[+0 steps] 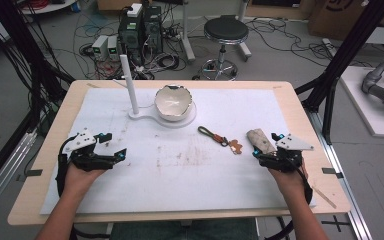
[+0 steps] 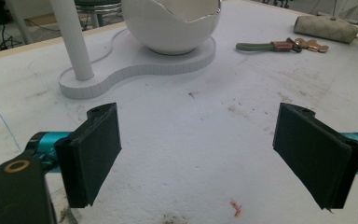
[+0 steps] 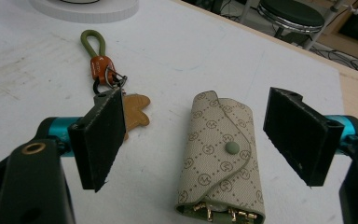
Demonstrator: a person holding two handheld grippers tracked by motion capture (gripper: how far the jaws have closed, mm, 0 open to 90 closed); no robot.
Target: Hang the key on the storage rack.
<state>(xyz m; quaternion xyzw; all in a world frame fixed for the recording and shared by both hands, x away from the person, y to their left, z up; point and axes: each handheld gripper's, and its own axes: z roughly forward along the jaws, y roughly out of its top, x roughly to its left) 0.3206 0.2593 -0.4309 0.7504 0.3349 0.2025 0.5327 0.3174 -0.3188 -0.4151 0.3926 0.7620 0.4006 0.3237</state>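
A beige patterned key pouch (image 3: pixel 223 154) with a green snap lies flat on the white mat (image 1: pixel 180 170), its metal hooks showing at the near end. My right gripper (image 3: pixel 198 100) is open, with its jaws either side of the pouch and not touching it. In the high view the right gripper (image 1: pixel 267 145) sits at the pouch (image 1: pixel 260 139). A keychain (image 3: pixel 103 65) with a green loop, an orange clip and a tan charm lies just left of the pouch. My left gripper (image 1: pixel 114 145) is open over bare mat at the left, nothing between its jaws (image 2: pixel 198 112).
A white stand (image 1: pixel 145 114) with an upright post (image 1: pixel 129 82) and a cracked-egg bowl (image 1: pixel 173 102) sits at the back centre of the mat. The keychain (image 1: pixel 215 135) lies between the stand and the pouch. Behind the table are a stool (image 1: pixel 225 32) and cabling.
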